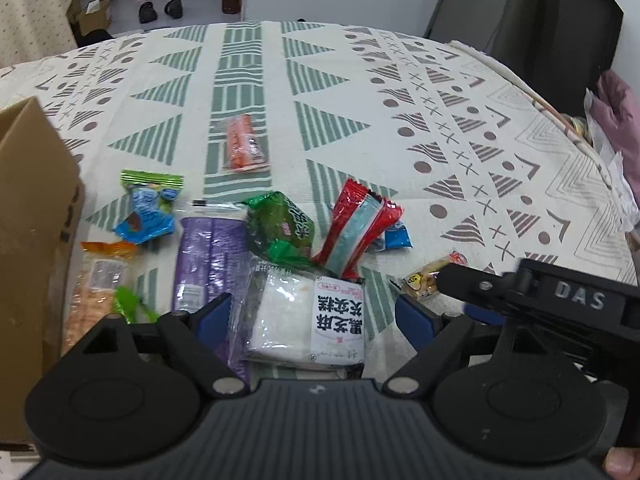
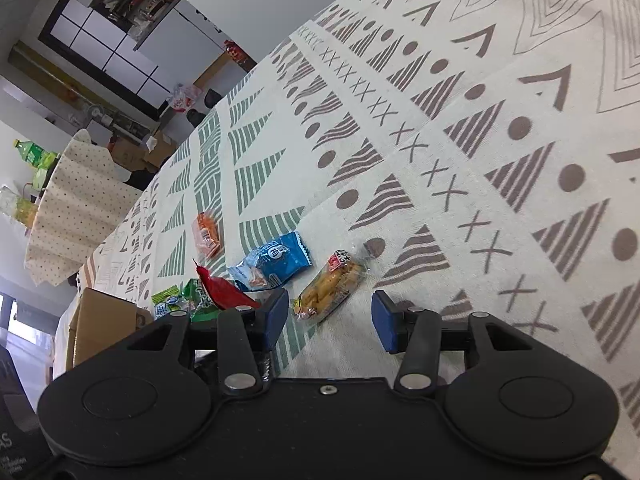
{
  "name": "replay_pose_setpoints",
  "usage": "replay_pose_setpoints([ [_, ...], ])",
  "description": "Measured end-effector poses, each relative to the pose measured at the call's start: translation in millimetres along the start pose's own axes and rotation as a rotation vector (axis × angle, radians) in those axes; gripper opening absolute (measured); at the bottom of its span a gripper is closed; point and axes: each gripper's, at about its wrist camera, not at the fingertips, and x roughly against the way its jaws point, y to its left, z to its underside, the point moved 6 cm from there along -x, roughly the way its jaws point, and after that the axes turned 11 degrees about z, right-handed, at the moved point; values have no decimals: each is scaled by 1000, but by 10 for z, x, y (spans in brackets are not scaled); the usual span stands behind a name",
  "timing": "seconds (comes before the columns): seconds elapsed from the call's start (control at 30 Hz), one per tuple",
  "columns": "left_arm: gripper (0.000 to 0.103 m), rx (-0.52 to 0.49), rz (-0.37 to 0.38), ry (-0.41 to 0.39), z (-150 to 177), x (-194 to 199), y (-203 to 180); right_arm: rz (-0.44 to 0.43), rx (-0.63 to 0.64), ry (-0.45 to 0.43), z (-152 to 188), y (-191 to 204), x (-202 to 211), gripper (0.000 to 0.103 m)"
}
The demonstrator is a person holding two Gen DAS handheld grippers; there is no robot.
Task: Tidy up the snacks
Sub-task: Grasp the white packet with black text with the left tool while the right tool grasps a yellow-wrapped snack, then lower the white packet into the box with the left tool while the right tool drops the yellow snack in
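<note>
Between the spread blue fingers of the left gripper (image 1: 314,320) lies a white rice-cake packet (image 1: 306,320) with black lettering, flat on the patterned tablecloth (image 1: 248,76); neither finger clearly touches it, so the tool stands released. At about 9 o'clock from that packet a purple packet (image 1: 208,260) runs under the left-hand finger, and beyond it at 9 o'clock stands a cardboard box (image 1: 32,208). At 12 o'clock from the white packet sit a green packet (image 1: 278,226) and a red-and-blue packet (image 1: 356,232), both overlapping its far edge. Farther out at 11 o'clock lies an orange packet (image 1: 242,144), apart from the rest.

From the right wrist view, the right gripper (image 2: 330,320) also hangs with its jaws apart and nothing between them. A yellow biscuit packet (image 2: 330,286) lies just ahead of the gap, at 12 o'clock, close to the left-hand fingertip but outside the jaws. A blue packet (image 2: 276,262) rests at 11 o'clock, near the yellow one.
</note>
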Motion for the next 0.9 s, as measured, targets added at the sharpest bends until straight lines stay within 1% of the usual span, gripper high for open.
replay_pose_setpoints([
  [0.1, 85, -12, 5, 44, 29, -109, -48, 11, 24, -19, -16, 45, -56, 47],
  [0.13, 79, 3, 4, 60, 50, -141, -33, 17, 30, -25, -26, 62, -79, 47],
  [0.17, 78, 19, 6, 70, 69, -166, -10, 22, 36, -32, -33, 73, -101, 47],
  [0.3, 65, 39, 8, 35, 60, -137, 51, 49, 79, -67, -40, 132, -152, 47],
  [0.4, 60, 63, 15, 32, 26, -109, 95, 74, 115, -85, -34, 172, -172, 44],
  [0.43, 58, 70, 17, 31, 16, -95, 107, 87, 127, -89, -33, 175, -174, 38],
  [0.5, 56, 82, 14, 23, -6, -63, 113, 112, 148, -96, -33, 156, -168, 27],
  [0.53, 56, 85, 14, 18, -12, -42, 111, 105, 145, -90, -29, 141, -159, 22],
  [0.57, 56, 88, 13, 13, -18, -17, 106, 90, 134, -78, -24, 130, -148, 19],
  [0.77, 55, 97, -6, -26, -14, 187, 88, 63, 151, -72, 19, 172, -26, 18],
  [0.9, 55, 95, -16, -55, -21, 355, 68, 33, 155, -104, 0, 221, 125, 18],
])
